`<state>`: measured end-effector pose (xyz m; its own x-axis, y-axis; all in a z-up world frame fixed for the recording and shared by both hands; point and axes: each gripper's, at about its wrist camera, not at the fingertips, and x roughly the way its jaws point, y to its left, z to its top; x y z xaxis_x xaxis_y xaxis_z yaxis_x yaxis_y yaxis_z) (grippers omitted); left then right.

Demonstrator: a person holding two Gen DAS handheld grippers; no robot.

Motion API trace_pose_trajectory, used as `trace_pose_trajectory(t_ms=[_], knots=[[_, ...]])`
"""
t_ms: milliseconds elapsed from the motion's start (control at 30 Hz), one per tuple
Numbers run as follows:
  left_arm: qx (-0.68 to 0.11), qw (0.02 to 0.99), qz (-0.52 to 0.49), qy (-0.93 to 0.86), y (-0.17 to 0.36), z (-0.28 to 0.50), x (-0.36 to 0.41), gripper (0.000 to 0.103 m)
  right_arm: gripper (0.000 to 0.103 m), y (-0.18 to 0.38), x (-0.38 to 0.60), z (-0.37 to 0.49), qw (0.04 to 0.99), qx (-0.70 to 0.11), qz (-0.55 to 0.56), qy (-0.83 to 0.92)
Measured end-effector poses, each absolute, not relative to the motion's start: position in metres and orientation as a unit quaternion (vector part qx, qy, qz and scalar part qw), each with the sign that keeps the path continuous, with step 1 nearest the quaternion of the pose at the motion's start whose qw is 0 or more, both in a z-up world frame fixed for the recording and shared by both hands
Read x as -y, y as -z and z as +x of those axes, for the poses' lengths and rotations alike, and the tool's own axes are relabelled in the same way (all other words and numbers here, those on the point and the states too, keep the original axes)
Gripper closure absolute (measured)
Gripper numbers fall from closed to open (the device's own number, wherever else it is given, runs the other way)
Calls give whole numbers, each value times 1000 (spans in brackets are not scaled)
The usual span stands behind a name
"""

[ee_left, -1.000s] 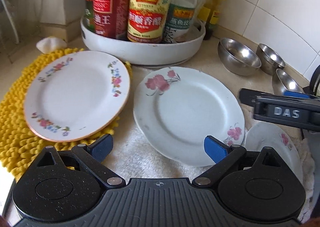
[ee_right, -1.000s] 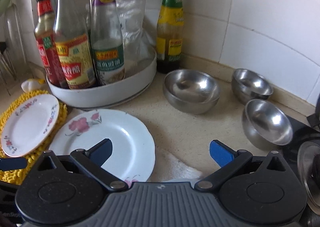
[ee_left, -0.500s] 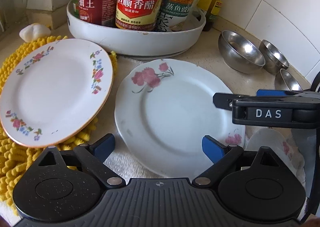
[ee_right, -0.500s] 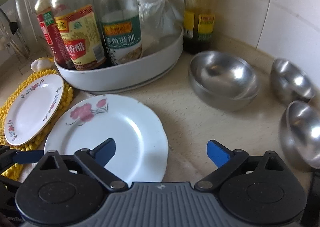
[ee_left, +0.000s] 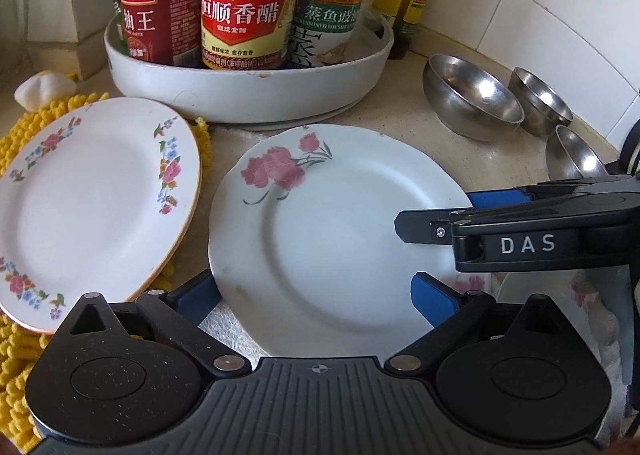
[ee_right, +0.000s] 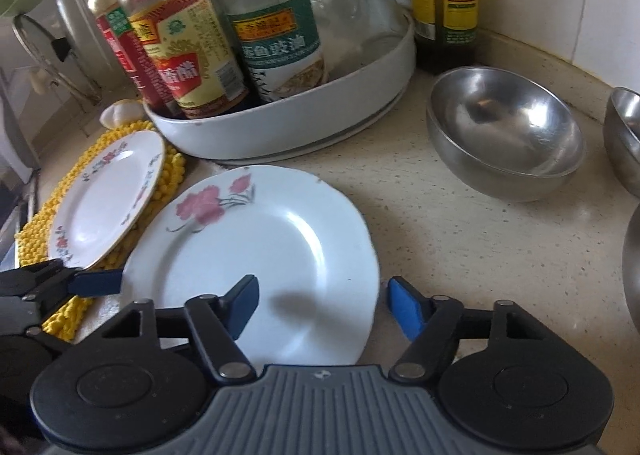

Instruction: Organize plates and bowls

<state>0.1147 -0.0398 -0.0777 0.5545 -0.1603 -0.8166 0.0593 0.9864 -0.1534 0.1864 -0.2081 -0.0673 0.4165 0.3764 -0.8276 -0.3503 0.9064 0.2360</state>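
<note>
Plate-pickup step: both the left gripper [ee_left: 316, 297] and right gripper [ee_right: 322, 305], jaws spread and empty, straddle the near rim of the rose plate [ee_right: 256, 247] lying flat on the counter [ee_right: 460, 247] beside the floral plate [ee_left: 88, 199]; next probably needs one to clamp the rim.

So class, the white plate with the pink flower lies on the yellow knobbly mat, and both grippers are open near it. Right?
Not quite. The white plate with the pink flower lies beside the yellow knobbly mat, as the right wrist view shows; the multicoloured-flower plate is on the mat. Left gripper and right gripper are open.
</note>
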Motion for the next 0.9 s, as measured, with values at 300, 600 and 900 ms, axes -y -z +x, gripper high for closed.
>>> trace_pose_trajectory(t_ms=[300, 600, 900], knots=[[-457, 881, -98, 69, 74, 122, 19, 9, 22, 67, 212, 190, 836, -503, 43, -214], [-440, 894, -60, 54, 76, 122, 27, 17, 34, 66, 224, 192, 834, -508, 63, -203], [-448, 889, -77, 44, 68, 120, 14, 33, 35, 60, 223, 185, 838, -505, 58, -197]])
